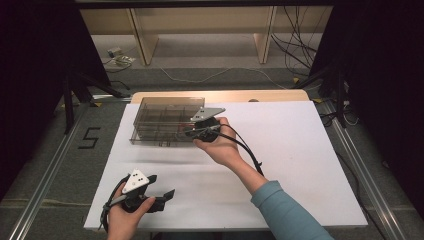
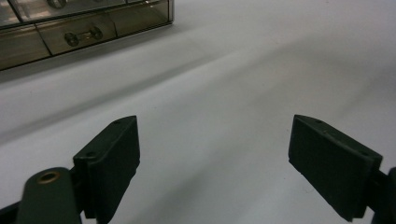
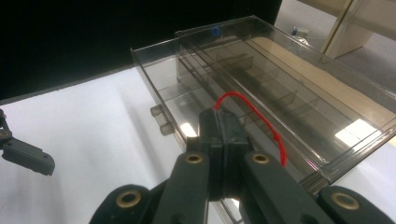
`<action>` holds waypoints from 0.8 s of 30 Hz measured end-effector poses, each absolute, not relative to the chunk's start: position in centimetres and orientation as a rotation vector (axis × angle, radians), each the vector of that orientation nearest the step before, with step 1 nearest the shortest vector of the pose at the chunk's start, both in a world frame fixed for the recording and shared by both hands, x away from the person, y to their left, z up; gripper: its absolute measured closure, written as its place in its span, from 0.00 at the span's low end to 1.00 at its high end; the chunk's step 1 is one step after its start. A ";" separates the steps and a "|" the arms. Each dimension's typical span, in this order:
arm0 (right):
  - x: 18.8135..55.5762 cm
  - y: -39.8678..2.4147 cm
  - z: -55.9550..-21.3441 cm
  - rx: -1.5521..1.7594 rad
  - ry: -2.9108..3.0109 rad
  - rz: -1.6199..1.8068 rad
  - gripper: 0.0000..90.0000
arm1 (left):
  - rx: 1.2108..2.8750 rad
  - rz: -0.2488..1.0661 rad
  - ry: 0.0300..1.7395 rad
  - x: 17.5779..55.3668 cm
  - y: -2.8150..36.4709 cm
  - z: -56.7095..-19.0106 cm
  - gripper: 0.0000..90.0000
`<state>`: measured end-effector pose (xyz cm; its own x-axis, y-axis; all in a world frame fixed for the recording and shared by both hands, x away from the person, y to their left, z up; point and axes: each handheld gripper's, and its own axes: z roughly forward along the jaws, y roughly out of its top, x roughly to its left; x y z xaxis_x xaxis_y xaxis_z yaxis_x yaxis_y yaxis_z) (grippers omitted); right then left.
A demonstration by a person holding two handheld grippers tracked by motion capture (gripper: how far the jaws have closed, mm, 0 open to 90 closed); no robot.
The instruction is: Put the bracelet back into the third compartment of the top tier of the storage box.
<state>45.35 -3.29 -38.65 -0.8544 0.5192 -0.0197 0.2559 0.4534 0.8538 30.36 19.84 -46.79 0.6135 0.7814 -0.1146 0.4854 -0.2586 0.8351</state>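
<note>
— Red string (image 3: 252,112) is pinched between the jaws of the right gripper (image 3: 219,119). See it loop up and hang down over the box?

— Yes. Which box?

— The clear plastic box (image 1: 150,112) with little rooms inside. It sits at the far left part of the white table (image 1: 290,150). The right gripper (image 1: 200,131) is held over its near right corner.

— Are the jaws shut tight?

— They are pressed together, with only the thin string between them.

— And the other hand?

— The left gripper (image 1: 162,197) rests low by the near edge of the table, well apart from the box. Its jaws stand wide apart and hold nothing.

— So what is the person doing?

— It looks like the string is being carried to the box, to go into one of the rooms.

— What comes next?

— Probably lowering the string over an open room and then letting the jaws part. The string is thin and floppy, so it may catch on a wall. A slow, careful drop would help.
</note>
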 end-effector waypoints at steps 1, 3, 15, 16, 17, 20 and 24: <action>45.4 -3.3 -38.7 0.667 2.428 1.358 1.00 | 1.918 0.404 1.008 30.4 19.8 -46.8 0.18; 45.4 -3.2 -38.8 0.675 2.431 1.357 1.00 | 1.918 0.404 1.008 30.4 19.8 -46.8 0.18; 45.8 -2.7 -39.2 0.686 2.444 1.352 1.00 | 1.918 0.404 1.007 30.4 19.8 -46.8 0.18; 45.9 -2.7 -39.2 0.686 2.445 1.352 1.00 | 1.918 0.403 1.007 30.4 19.8 -46.8 0.18; 45.9 -2.7 -39.3 0.685 2.445 1.349 1.00 | 1.919 0.403 1.006 30.4 19.8 -46.8 0.18; 46.0 -2.6 -39.4 0.691 2.450 1.341 1.00 | 1.919 0.402 1.007 30.4 19.8 -46.8 0.18; 46.2 -2.6 -39.7 0.700 2.457 1.325 1.00 | 1.918 0.402 1.007 30.4 19.8 -46.8 0.18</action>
